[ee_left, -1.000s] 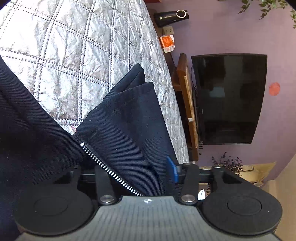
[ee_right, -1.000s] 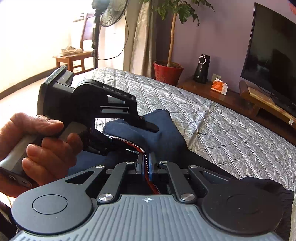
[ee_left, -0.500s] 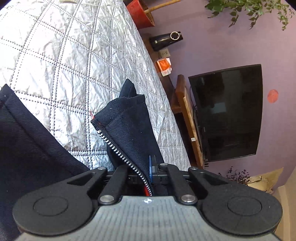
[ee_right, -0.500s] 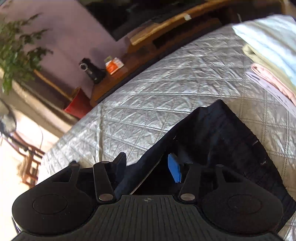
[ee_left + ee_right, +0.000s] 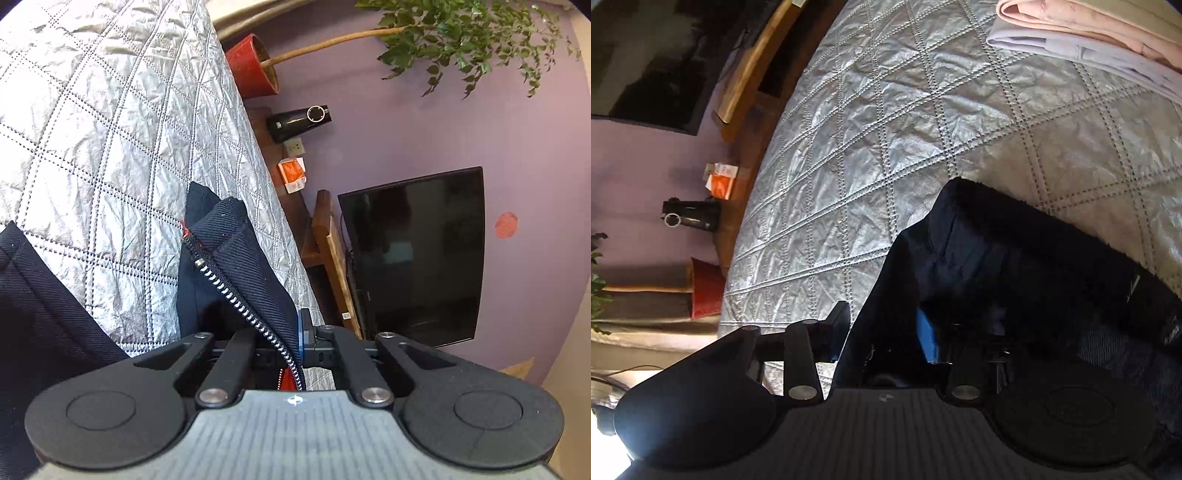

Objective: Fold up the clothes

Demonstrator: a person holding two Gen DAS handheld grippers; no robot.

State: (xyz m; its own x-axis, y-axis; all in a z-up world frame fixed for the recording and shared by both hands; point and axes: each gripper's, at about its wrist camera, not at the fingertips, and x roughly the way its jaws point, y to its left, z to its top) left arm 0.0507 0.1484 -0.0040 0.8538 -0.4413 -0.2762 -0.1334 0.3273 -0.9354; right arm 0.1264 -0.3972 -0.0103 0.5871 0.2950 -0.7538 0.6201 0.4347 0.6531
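Dark navy zip jacket (image 5: 236,266) draped over the silver quilt (image 5: 103,140), zipper edge (image 5: 240,299) pinched tight in the left gripper (image 5: 291,343), likely for squaring the front. Right gripper (image 5: 882,332) spread wide, cloth loose between. Folded pile (image 5: 1108,40) well apart; television (image 5: 413,254), plant pot (image 5: 255,66) beyond the bed.

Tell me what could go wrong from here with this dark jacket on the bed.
The left gripper is pinched right on the zipper of the navy jacket; metal teeth are a thin hold, so the edge may slip out. The right gripper stands open with fabric draped between its fingers, so pulling now would leave that side behind. A wide swing could also drag cloth into the folded stack on the silver quilt.
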